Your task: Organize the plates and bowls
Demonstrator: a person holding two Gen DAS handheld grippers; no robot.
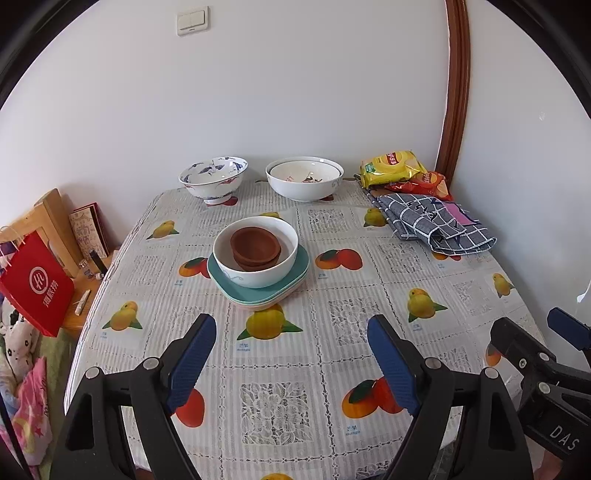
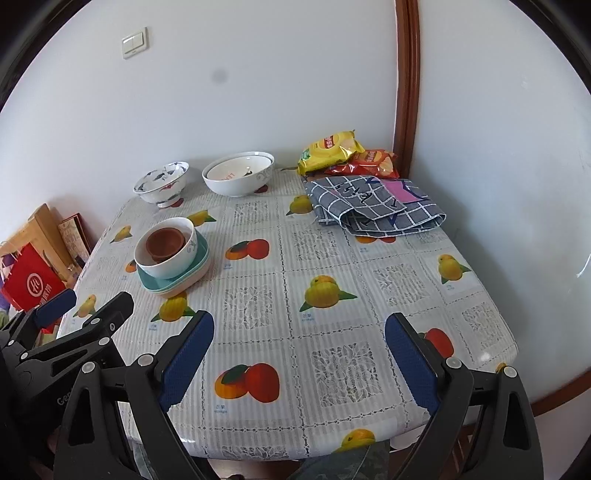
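Nearest the lens in each wrist view stands a claw with its blue pads spread wide and nothing between them: the left claw [image 1: 291, 328] hangs over the near part of the table [image 1: 369, 406], and the right claw [image 2: 299, 326] likewise over bare cloth, each showing as a black frame at the edge of the other's view; neither touches a dish; beyond them, toward the table's left side, sits the gathered stack: teal plates [image 1: 295, 271] at the bottom, a white bowl [image 1: 258, 273] on them, and brown bowls [image 1: 255, 245] nested inside that; judging by this, one stack looks finished and both claws are free between pickups; further back, near the wall, two pieces stand apart from the stack: a blue-patterned bowl [image 1: 213, 175] on a foot, and just beside it to the right a large white bowl [image 1: 304, 182] with what seems a second bowl nested in it; the next move probably calls for reaching across the whole table to one of these, closing a claw on its rim, and carrying it steadily, since glazed ware may slip; the table wears a glossy fruit-printed cloth; at the far right lie a folded checked cloth [image 1: 436, 227] and snack bags [image 1: 399, 168]; behind, a plain white wall [image 1: 295, 92] carries a light switch [image 1: 192, 20]; a red paper bag [image 1: 37, 284] hangs off to the left.
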